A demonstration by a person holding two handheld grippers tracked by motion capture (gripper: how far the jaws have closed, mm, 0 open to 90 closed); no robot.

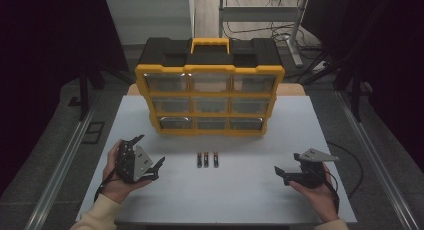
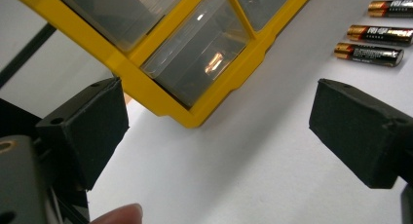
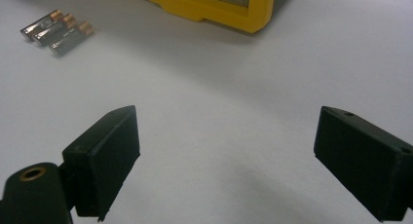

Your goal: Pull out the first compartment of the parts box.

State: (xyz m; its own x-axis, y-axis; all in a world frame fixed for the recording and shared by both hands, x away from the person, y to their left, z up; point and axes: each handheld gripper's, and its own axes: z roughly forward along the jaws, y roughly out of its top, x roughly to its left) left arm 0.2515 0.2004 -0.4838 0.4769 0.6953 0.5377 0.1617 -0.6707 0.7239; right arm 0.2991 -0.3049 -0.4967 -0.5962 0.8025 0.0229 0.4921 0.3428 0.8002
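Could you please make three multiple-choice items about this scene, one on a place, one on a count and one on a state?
1. Where do the batteries lie?
A. on the table in front of the organizer
B. inside a drawer
C. on top of the organizer

2. How many batteries are there?
A. two
B. three
C. five

3. In what state is the left hand-held gripper?
A. shut on a battery
B. shut on nothing
C. open and holding nothing

Answers:
1 A, because they rest on the white table between the two hands, nearer to the person than the yellow organizer.
2 B, because three lie side by side in the high view.
3 C, because its jaws stand wide apart over bare table in the left gripper view.
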